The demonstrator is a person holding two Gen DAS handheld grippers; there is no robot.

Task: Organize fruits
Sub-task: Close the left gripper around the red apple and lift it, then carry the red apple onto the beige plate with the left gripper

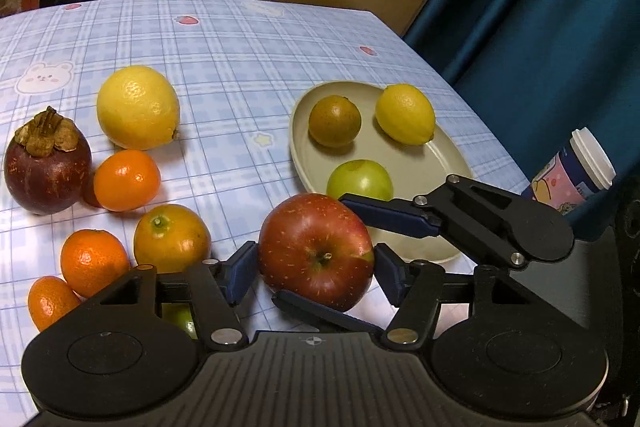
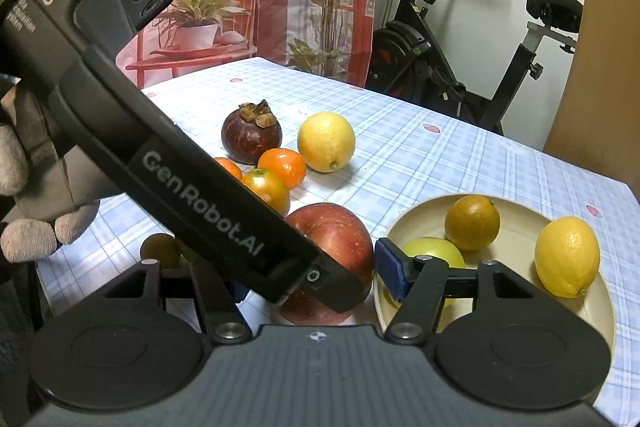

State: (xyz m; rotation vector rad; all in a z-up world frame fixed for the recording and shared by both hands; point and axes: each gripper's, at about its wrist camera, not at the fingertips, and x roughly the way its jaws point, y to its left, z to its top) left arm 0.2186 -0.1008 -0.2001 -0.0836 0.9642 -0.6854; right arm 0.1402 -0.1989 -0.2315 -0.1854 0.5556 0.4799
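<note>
A red apple (image 1: pixel 316 251) sits low over the checked tablecloth, just left of a cream plate (image 1: pixel 440 155). My left gripper (image 1: pixel 316 271) is shut on it, with a blue pad pressed on each side. My right gripper (image 2: pixel 316 283) is shut on the same apple from the right; its fingers (image 1: pixel 392 217) lie over and under the fruit. Its left pad is hidden behind the left gripper's body. On the plate lie a brownish orange (image 1: pixel 334 121), a lemon (image 1: pixel 405 114) and a green apple (image 1: pixel 360 179). A large lemon (image 1: pixel 138 107), a mangosteen (image 1: pixel 47 163) and several tangerines (image 1: pixel 126 181) lie to the left.
A lidded paper cup (image 1: pixel 572 179) stands at the table's right edge, by a blue curtain (image 1: pixel 540 27). An exercise bike (image 2: pixel 460 67) is behind the table. A gloved hand (image 2: pixel 24 187) holds the left gripper. A small green fruit (image 1: pixel 180 317) lies under the left gripper.
</note>
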